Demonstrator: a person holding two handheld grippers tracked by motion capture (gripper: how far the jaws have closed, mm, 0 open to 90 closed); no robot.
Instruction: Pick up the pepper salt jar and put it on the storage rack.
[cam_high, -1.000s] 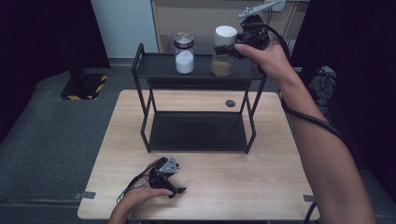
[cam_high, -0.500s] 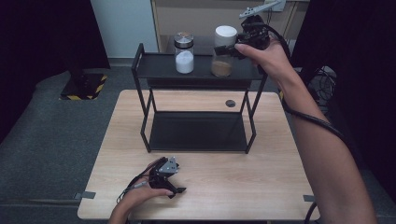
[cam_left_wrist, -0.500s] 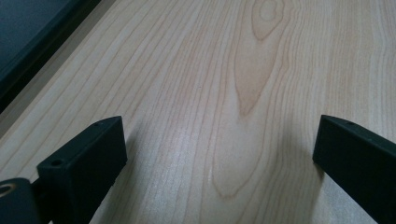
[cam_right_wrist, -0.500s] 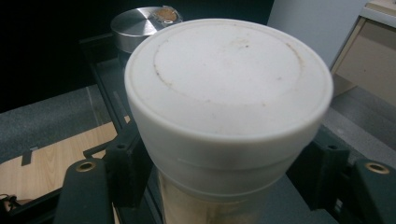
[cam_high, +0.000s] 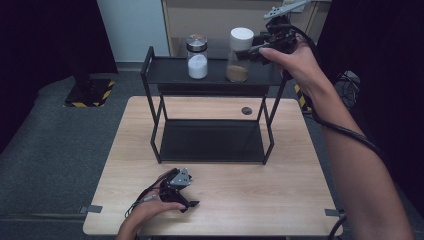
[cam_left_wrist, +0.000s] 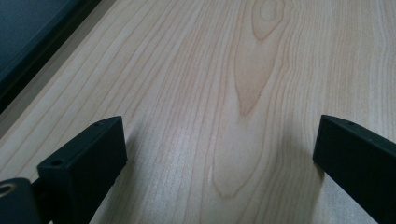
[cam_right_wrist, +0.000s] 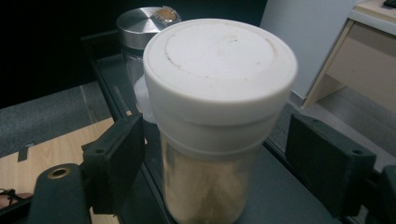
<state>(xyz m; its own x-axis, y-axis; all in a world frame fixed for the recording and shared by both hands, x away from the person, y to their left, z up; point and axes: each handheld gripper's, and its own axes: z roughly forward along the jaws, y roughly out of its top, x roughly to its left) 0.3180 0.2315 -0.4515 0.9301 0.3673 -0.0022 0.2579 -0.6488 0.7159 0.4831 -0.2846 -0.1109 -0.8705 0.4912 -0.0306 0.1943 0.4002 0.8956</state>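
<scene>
On the top shelf of the black metal rack (cam_high: 165, 75), toward its right end, stands the white-lidded jar (cam_high: 239, 55) with a brown powder in its lower part. The right gripper (cam_high: 255, 48) is at the jar's right side, held in the person's right hand (cam_high: 295, 60). Its jaws have just been opening; in the right gripper view the jar (cam_right_wrist: 215, 116) stands upright between them, and both pads stand clear of its sides with a gap on each side. To the left of it on the same shelf stands a metal-lidded glass jar (cam_high: 197, 56) holding a white powder, apart from the first. The left gripper (cam_high: 186, 196) rests on the wooden table (cam_high: 260, 200) at its near edge, left of centre, in the left hand (cam_high: 150, 207); in the left gripper view its jaws stand wide apart over bare wood with nothing between them. A small dark round spot (cam_high: 246, 110) lies on the table beneath the rack's right side.
</scene>
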